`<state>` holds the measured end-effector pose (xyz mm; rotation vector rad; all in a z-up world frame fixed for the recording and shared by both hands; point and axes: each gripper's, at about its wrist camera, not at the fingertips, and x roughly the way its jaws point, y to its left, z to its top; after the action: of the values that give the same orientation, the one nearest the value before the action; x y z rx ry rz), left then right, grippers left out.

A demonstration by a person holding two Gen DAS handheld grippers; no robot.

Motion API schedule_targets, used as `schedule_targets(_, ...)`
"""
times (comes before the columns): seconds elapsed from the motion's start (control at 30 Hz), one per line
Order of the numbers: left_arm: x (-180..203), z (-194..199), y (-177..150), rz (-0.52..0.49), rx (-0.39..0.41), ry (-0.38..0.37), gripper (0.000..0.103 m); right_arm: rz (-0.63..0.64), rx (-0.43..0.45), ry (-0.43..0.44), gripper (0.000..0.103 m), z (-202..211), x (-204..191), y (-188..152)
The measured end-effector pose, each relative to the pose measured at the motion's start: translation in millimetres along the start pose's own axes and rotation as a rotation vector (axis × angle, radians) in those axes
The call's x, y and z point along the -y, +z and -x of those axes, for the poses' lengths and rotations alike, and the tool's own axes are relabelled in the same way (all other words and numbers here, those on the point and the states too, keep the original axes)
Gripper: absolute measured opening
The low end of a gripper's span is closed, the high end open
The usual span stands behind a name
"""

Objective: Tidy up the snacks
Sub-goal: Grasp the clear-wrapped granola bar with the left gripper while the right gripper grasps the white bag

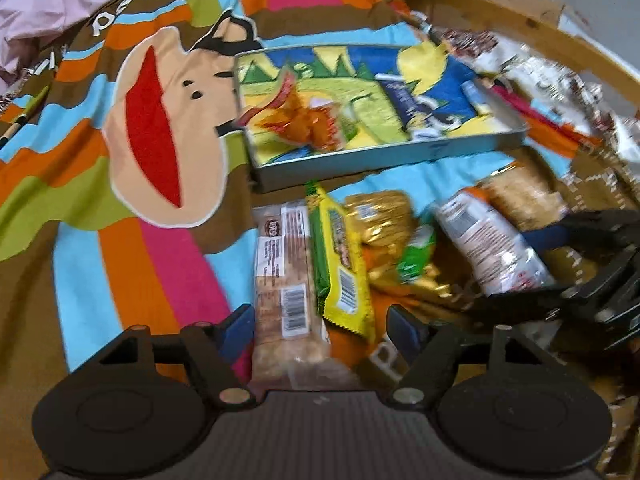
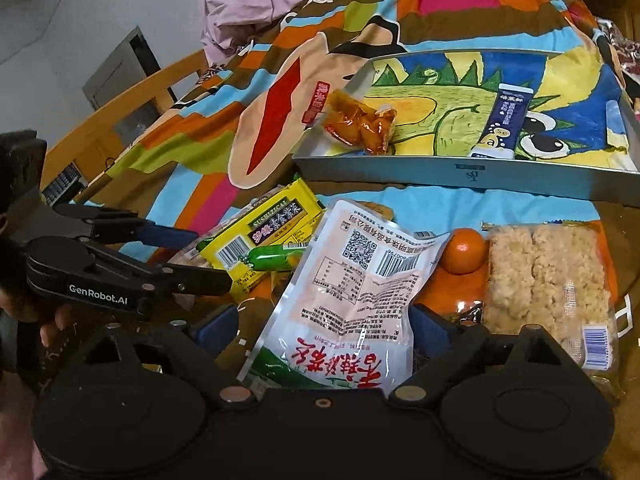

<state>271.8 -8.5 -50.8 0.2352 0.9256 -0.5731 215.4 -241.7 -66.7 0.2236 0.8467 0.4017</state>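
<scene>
A grey tray (image 1: 384, 160) with a dinosaur drawing holds an orange snack pack (image 1: 304, 120) and a blue sachet (image 1: 416, 112); the tray also shows in the right wrist view (image 2: 460, 174). Loose snacks lie in front of it on the bedspread. My left gripper (image 1: 324, 330) is open, its fingers on either side of a clear-wrapped beige bar (image 1: 280, 284) and a yellow-green pack (image 1: 340, 264). My right gripper (image 2: 324, 330) is open around a white pouch (image 2: 352, 292) with red characters. The left gripper (image 2: 200, 256) shows at the left of the right wrist view.
A colourful monkey-print bedspread (image 1: 120, 160) covers the surface. Around the pouch lie a small orange (image 2: 464, 250), a crumbly rice-cake pack (image 2: 548, 280), a green sausage (image 2: 276, 262) and a yellow pack (image 2: 264, 232). A wooden bed frame (image 2: 120, 108) runs along the edge.
</scene>
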Motion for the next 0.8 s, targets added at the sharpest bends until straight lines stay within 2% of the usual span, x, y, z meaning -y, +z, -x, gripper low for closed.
schedule_targets(0.17,1.4,-1.4,0.3,-0.037,-0.008,0.036,0.076,0.007,-0.005,-0.038,0.091,-3.3,0.7,-2.4)
schedule_targets(0.43,-20.1,10.0,2.1,0.032,-0.007,0.106,0.076,0.029,0.023,-0.081,0.099,-10.3,-16.4,-5.6)
schedule_targets(0.6,-17.5,6.6,0.0,-0.002,-0.03,0.126,0.076,0.103,0.016,-0.16,0.086,-14.6,-25.3,-10.4)
schedule_targets(0.73,-13.2,8.0,-1.4,-0.034,-0.028,0.159,0.075,0.087,0.018,-0.186,0.079,-12.1,-23.7,-9.0)
schedule_targets(0.8,-11.8,6.7,-1.7,-0.035,-0.03,0.153,0.074,0.085,0.023,-0.195,0.078,-11.4,-24.8,-9.4)
